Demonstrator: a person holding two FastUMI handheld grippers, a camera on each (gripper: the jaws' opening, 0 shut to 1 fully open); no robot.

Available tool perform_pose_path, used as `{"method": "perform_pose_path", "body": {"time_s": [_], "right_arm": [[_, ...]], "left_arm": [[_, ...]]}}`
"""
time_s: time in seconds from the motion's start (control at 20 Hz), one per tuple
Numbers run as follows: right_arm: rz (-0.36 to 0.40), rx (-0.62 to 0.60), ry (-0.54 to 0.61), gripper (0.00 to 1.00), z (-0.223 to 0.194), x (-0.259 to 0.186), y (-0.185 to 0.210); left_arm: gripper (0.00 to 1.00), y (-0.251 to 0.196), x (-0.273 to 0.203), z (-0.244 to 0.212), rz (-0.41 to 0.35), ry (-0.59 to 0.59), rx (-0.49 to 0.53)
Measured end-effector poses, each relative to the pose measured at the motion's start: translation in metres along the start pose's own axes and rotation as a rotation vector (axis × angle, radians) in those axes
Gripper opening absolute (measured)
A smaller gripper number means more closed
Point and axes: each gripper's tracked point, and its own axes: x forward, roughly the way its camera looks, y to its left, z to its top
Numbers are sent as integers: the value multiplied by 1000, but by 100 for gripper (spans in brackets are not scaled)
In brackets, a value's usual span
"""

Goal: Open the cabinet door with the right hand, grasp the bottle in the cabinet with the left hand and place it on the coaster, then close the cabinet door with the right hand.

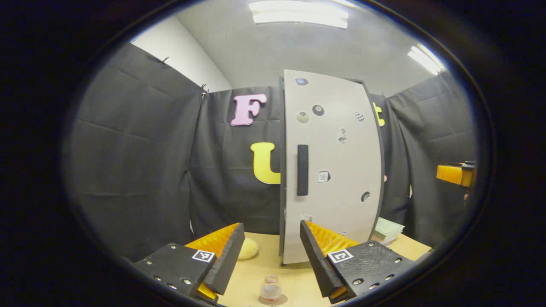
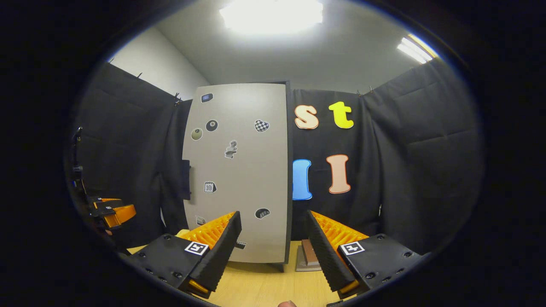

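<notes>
The tall grey cabinet door [image 1: 332, 170] with its dark vertical handle [image 1: 302, 169] stands flat against the cabinet frame, straight ahead of my left gripper [image 1: 271, 227]. That gripper is open and holds nothing. Below and between its fingers, a small clear bottle [image 1: 270, 291] stands on a round coaster [image 1: 277, 302] on the table. In the right gripper view the same door [image 2: 239, 170] faces me, handle [image 2: 186, 179] at its left edge. My right gripper [image 2: 273, 215] is open and empty, a short way in front of the door. The left gripper [image 2: 113, 213] hangs at far left there.
The wooden table [image 1: 294, 273] carries a pale yellow round object [image 1: 248, 248] left of the cabinet and a green stack [image 1: 388, 230] to its right. A book [image 2: 308, 256] lies by the cabinet's right foot. The right gripper [image 1: 456, 174] shows at the far right edge.
</notes>
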Motion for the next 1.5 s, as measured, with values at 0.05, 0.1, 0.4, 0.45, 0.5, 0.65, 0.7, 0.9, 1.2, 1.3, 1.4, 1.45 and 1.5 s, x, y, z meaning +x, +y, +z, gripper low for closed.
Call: {"method": "perform_pose_path", "body": {"time_s": [0.05,0.1,0.4,0.45,0.5,0.65,0.7,0.9,1.2,1.3,1.4,1.45,1.5], "right_arm": [[7,6,6,96,-3,-6,-4],[9,7,7,96,-6,-13,-8],[-26,14,7,96,-20,-36,-18],[-38,14,8,92,-22,-39,-17],[-40,19,10,95,-23,-42,-15],[-38,9,11,95,-23,-46,-7],[-42,4,5,92,-22,-43,-6],[-38,2,-10,92,-23,-34,6],[-36,-18,-20,95,-21,-22,19],[-35,-21,-21,92,-21,-17,22],[-33,-23,-19,95,-21,-13,26],[-30,-23,-18,95,-22,-11,30],[-27,-24,-16,96,-23,-9,32]], "left_arm": [[80,-9,-4,2,-2,2,5],[80,-17,-7,4,-5,1,9],[78,-38,-24,9,-44,-4,44],[78,-37,-26,9,-50,-10,48],[78,-35,-27,9,-53,-9,50],[78,-25,-28,8,-45,-12,49],[78,-23,-29,6,-48,-10,42],[79,-13,-27,1,-52,-2,43],[78,-4,-23,3,-55,-5,50],[79,-3,-23,2,-59,-5,50],[80,-1,-22,0,-60,-4,52],[81,1,-22,0,-56,-6,52],[78,3,-23,0,-55,-9,52]]}}
